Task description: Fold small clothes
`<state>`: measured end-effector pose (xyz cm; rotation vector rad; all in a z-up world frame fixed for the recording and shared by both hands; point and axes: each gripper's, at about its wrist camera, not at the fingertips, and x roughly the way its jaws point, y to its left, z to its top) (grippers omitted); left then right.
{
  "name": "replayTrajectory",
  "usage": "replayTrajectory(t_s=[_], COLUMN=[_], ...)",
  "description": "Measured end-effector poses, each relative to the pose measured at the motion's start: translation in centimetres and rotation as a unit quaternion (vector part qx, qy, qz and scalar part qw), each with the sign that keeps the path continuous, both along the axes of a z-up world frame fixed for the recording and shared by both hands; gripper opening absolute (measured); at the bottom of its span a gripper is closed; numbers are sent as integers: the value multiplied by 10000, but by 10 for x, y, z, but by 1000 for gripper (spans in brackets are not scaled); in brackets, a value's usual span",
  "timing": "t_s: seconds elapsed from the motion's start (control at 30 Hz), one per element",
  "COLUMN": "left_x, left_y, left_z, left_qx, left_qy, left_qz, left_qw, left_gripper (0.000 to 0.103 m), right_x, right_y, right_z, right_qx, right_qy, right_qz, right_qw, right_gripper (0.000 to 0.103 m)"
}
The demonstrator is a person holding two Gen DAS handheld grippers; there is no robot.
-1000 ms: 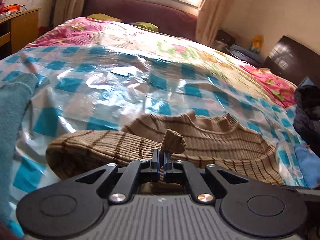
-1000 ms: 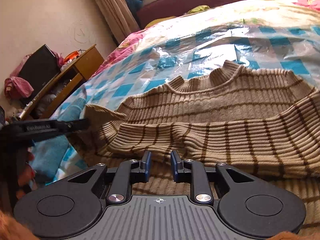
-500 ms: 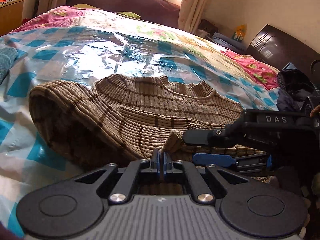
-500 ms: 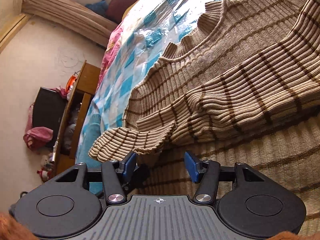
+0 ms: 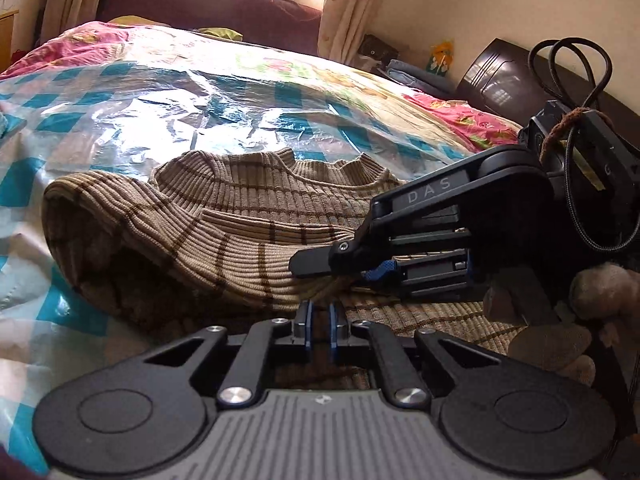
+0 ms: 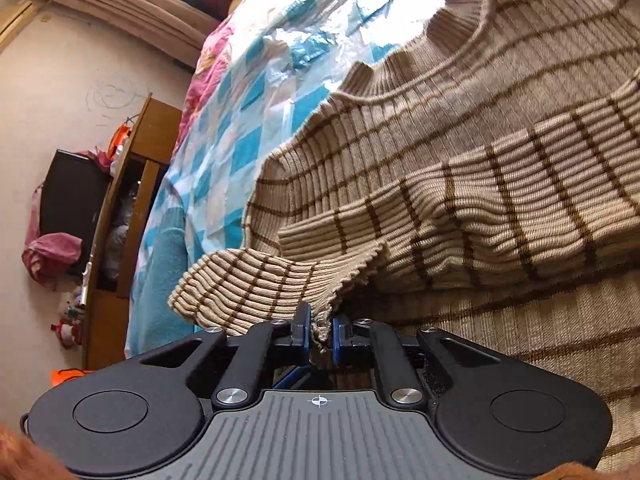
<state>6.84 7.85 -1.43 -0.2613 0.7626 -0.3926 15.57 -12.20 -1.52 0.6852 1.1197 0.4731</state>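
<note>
A: What's nearest?

B: L gripper [image 5: 321, 330], fingers nearly together w/ a thin gap, nothing btwn them. R gripper [image 6: 321, 330] is clamped on a sleeve cuff [image 6: 320, 300].

A: Where's the sweater?

B: Tan striped sweater [image 5: 240, 216] lies on the bed, on a blue-checked plastic sheet [image 5: 180, 108]. Both sleeves are folded across its front, collar pointing away. In the left view, the R gripper sits at the sweater's right edge.

A: Farther back?

B: Pink floral bedding [image 5: 92, 42], then curtains [image 5: 348, 4] & a bright window.
</note>
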Motion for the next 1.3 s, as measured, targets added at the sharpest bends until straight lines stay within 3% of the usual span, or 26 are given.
replayTrajectory(t_s=[0.13,0.3,0.43,0.57,0.83,1.0,1.1,1.3], left_x=[-11,-17,-7,16,56,57,68,67], left_y=[9,14,13,3,-27,-25,-25,-26], left_z=[18,46,58,48,-14,-7,-12,-20], left_qx=[-266,-123,76,314,1160,1177,1311,1460], left_qy=[-151,-610,-867,-732,136,6,135,148], left_qz=[141,320,386,341,280,393,497,479], left_qw=[9994,9975,9955,9962,9928,9923,9900,9880], left_gripper=[26,44,52,57,57,57,57,58], right_x=[3,13,11,14,11,7,7,-4], right_y=[-16,-59,-98,-138,-174,-188,-193,-187], right_z=[47,90,104,87,21,24,17,-11], right_qx=[-104,-314,-783,-1115,-1293,-1052,-967,-1444], right_qy=[-870,-1587,-1963,-1770,-1112,-1254,-1156,-917], right_qz=[70,-153,-316,-574,-974,-1178,-1283,-1248], right_qw=[9961,9867,9769,9762,9805,9795,9802,9773], right_gripper=[10,9,9,9,9,9,9,10])
